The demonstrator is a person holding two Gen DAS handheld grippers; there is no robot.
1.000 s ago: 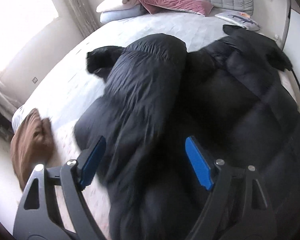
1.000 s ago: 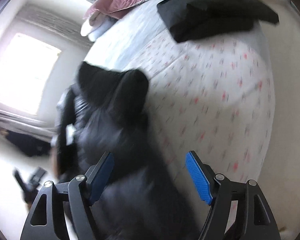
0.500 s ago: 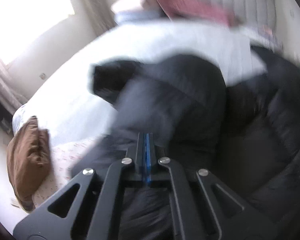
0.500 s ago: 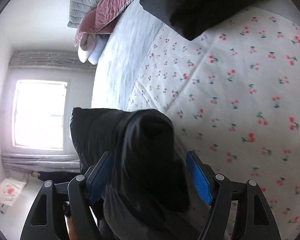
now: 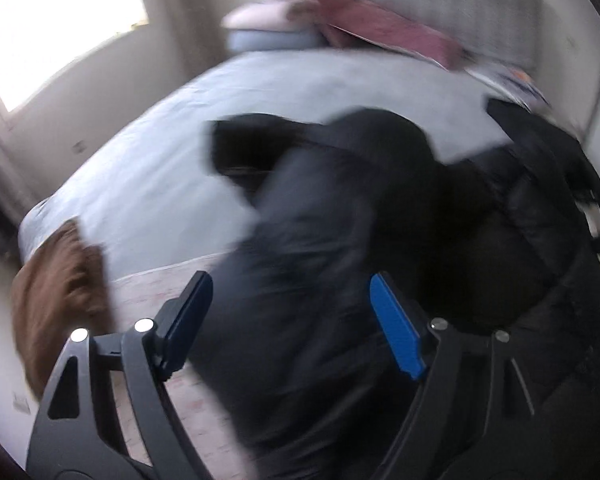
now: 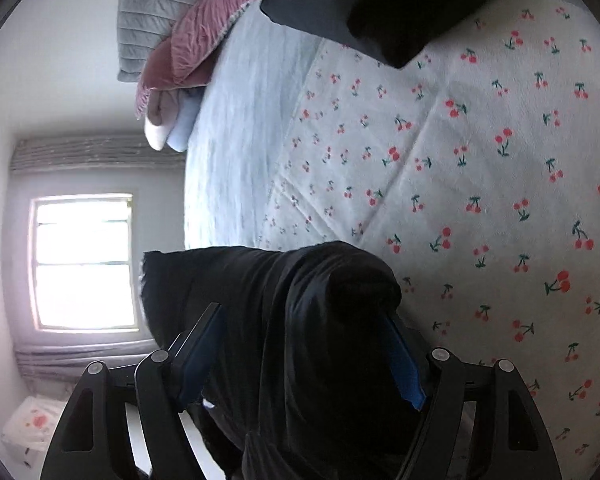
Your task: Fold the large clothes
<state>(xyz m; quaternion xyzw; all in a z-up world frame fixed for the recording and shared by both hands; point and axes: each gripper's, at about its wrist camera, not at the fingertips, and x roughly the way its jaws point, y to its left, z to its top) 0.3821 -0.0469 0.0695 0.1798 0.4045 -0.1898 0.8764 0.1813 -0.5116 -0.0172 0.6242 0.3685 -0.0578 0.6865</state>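
A big black puffer jacket (image 5: 400, 220) lies bunched on the bed, filling the middle and right of the left wrist view, which is blurred. My left gripper (image 5: 292, 320) is open, its blue pads (image 5: 396, 328) either side of a jacket fold, not closed on it. In the right wrist view a black part of the jacket (image 6: 300, 320) hangs between the fingers of my right gripper (image 6: 304, 356), which stands open with the cloth draped over it above the cherry-print sheet (image 6: 480, 160).
A brown garment (image 5: 56, 296) lies at the bed's near left corner. Pink and white pillows (image 5: 340, 20) and a grey headboard (image 6: 160, 4) are at the head of the bed. Another folded black item (image 6: 360, 0) lies on the sheet. A window (image 6: 84, 260) is beyond.
My left gripper was shut half a second ago and is now open again over the jacket. My right gripper has lifted and turned, with the black cloth staying between its open fingers.
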